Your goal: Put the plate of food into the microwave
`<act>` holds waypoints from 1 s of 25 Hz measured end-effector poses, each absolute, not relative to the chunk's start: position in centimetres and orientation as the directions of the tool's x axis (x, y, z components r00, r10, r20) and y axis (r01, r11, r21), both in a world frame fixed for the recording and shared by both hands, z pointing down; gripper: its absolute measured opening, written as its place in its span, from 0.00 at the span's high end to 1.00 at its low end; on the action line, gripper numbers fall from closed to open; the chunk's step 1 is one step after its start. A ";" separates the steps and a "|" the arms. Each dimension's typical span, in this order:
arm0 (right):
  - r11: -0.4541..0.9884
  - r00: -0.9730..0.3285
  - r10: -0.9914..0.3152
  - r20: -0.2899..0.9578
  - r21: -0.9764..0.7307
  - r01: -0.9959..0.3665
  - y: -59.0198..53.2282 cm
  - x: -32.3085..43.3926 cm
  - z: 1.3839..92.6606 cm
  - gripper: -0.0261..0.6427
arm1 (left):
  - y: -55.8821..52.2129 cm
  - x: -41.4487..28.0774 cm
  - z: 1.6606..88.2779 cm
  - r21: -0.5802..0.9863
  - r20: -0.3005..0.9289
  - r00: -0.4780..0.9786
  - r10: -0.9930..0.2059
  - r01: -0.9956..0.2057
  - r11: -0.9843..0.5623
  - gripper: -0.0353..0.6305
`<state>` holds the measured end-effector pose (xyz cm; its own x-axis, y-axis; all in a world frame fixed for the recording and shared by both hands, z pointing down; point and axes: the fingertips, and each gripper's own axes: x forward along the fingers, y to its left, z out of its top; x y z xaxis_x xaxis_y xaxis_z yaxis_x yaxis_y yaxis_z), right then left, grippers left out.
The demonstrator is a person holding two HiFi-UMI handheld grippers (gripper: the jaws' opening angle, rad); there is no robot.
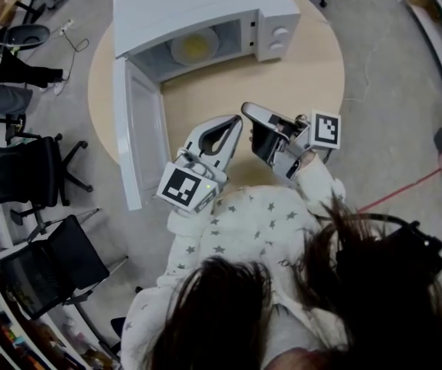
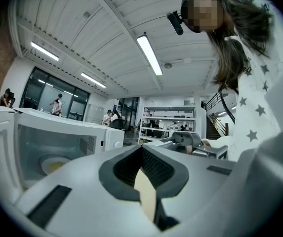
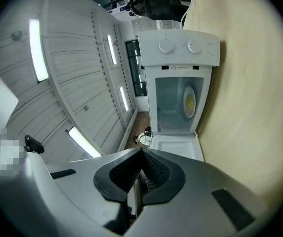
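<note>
Dark hair and a star-print sleeve (image 1: 236,230) fill the bottom of my head view, right under the camera.

The plate of food (image 1: 194,47) sits inside the microwave (image 1: 205,6), flat on the cavity floor, with a yellow portion in its middle. I can see it through the open mouth from both gripper views too. The microwave stands at the far left edge of the round wooden bench (image 1: 313,68), its two knobs (image 1: 281,37) on the right of the front. Its door (image 1: 140,141) is swung fully open and reaches out past the bench's left edge, toward me.

Bare bench top lies between the oven's mouth and my two tools, which I hold side by side over the near edge. The left claw (image 2: 142,149) has its tips pressed together with nothing between them; only bench colour shows through the gap behind the tips. The right claw (image 3: 141,154) is likewise closed tight and empty, rolled on its side, pointing at the oven front. The open door runs just beside the left claw, on its left.

Off the bench, two black office chairs (image 1: 28,172) stand on the floor to the left, and a red cable (image 1: 406,187) crosses the floor on the right.
</note>
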<state>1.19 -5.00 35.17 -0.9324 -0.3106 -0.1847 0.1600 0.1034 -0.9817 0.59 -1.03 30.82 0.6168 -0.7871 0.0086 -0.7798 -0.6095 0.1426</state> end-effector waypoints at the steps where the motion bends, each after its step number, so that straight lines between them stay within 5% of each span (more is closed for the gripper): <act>1: 0.104 -0.932 -0.311 -0.188 -0.981 0.164 -5.0 1.2 35.1 0.95 | -1.1 0.4 30.8 0.146 0.007 0.609 -0.793 -0.785 -0.602 0.94; 25: 0.176 -0.942 -0.255 -0.219 -0.968 0.177 -4.6 0.9 34.6 0.95 | -1.3 -1.9 30.9 0.160 -0.006 0.531 -0.847 -0.836 -0.525 0.94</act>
